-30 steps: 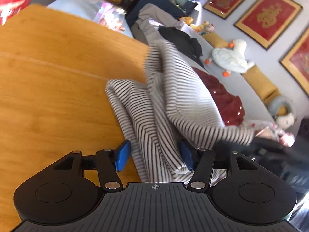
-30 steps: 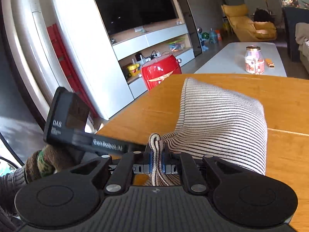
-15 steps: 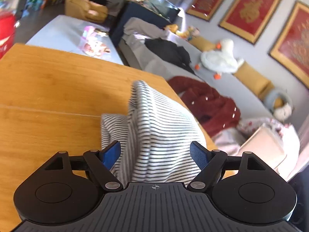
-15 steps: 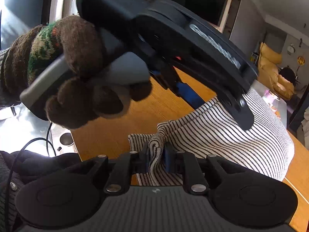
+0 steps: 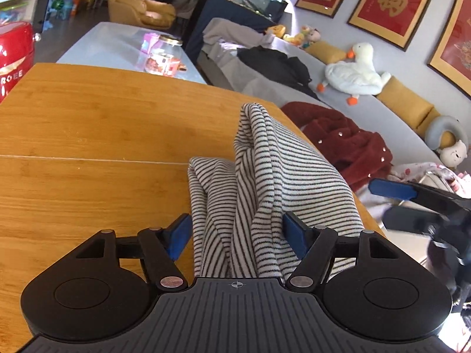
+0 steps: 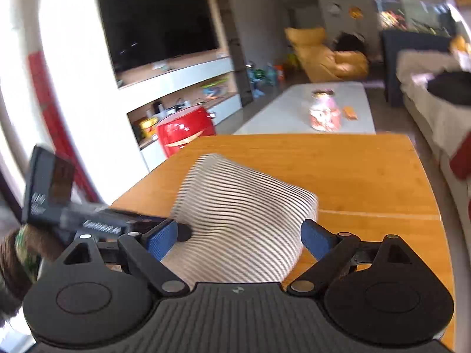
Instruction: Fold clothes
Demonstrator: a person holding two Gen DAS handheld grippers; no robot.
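Observation:
A black-and-white striped garment [image 5: 265, 182] lies bunched on the wooden table [image 5: 88, 147], near its right edge. My left gripper [image 5: 237, 235] is open, its blue pads on either side of the cloth's near end without pinching it. My right gripper [image 6: 240, 238] is open too, and the striped garment [image 6: 244, 220] lies between its spread fingers, blurred by motion. The right gripper's blue finger [image 5: 391, 189] shows at the right edge of the left wrist view. The left gripper's body and gloved hand [image 6: 53, 206] show at the left of the right wrist view.
A red appliance [image 6: 185, 132] stands beyond the table's far left corner. A jar [image 5: 162, 58] sits on a pale coffee table [image 5: 103, 44]. A grey sofa [image 5: 338, 111] with a dark red blanket [image 5: 347, 141], dark clothes and a plush goose runs along the right.
My right gripper has opened and let go of the striped cloth it was pinching. It has swung to face down the table. My left gripper stays open over the garment.

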